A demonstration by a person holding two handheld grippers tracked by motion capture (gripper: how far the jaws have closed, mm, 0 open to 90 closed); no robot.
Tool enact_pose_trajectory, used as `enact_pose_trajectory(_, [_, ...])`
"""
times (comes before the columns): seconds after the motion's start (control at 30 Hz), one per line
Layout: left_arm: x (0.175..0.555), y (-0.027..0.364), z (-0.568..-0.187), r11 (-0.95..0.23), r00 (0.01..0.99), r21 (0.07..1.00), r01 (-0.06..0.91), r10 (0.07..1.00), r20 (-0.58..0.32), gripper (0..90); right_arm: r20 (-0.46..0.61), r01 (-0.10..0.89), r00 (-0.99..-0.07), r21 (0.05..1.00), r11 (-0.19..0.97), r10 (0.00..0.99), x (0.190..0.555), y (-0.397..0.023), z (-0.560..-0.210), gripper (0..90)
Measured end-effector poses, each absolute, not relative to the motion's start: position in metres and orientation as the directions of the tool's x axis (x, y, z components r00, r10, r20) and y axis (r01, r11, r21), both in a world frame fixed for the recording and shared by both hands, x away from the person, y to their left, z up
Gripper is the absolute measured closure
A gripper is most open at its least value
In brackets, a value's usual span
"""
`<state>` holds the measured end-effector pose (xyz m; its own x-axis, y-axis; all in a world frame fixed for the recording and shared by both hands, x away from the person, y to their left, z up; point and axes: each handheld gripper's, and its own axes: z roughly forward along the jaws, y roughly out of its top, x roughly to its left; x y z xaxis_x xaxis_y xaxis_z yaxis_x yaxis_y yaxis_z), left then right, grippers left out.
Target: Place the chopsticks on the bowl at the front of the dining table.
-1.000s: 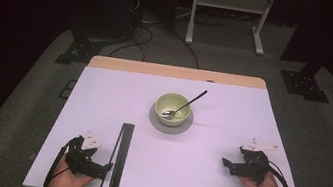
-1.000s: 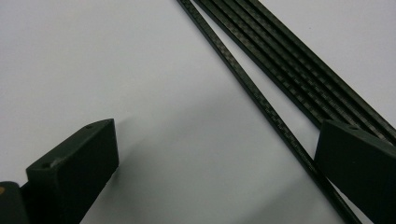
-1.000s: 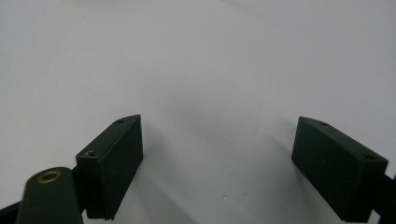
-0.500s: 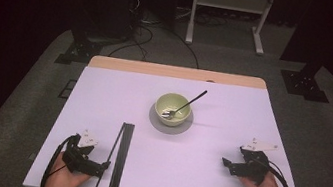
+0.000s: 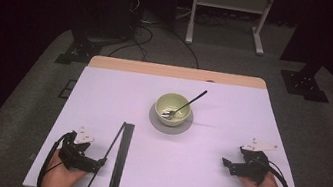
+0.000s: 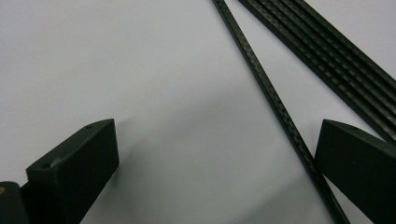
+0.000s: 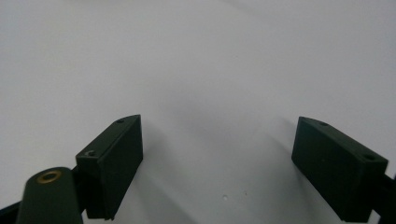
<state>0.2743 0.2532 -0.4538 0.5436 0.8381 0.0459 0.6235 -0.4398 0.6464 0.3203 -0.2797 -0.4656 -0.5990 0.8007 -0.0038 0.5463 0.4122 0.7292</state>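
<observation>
Black jaws of the left gripper (image 6: 210, 163) stand wide apart, with 1 loose black strip (image 6: 275, 107) lying slantwise just inside its right jaw, ungrasped. Just beyond it lies the bundle of strips (image 5: 121, 157). Judged from this, the pick-up is barely begun: closing and lifting remain, while the right gripper (image 5: 231, 165) rests open, well apart.
</observation>
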Motion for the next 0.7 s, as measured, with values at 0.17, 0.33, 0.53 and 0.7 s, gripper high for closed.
enact_pose_trajectory(0.17, [0.276,0.259,-0.454,-0.430,0.532,0.647,0.630,0.846,0.045,0.0,-0.004,0.546,-0.599,0.729,0.412,0.801,0.320,-0.280,-0.466,15.3])
enact_pose_trajectory(0.33, [0.277,0.264,-0.453,-0.421,0.520,0.646,0.636,0.853,0.044,0.0,-0.004,0.546,-0.599,0.729,0.413,0.801,0.320,-0.280,-0.466,15.3])
enact_pose_trajectory(0.53, [0.280,0.269,-0.453,-0.418,0.513,0.646,0.639,0.857,0.048,0.0,-0.004,0.546,-0.599,0.729,0.412,0.801,0.320,-0.280,-0.466,15.3])
enact_pose_trajectory(0.7, [0.283,0.275,-0.453,-0.409,0.501,0.647,0.644,0.864,0.049,0.0,-0.003,0.547,-0.599,0.729,0.412,0.801,0.320,-0.280,-0.466,15.3])
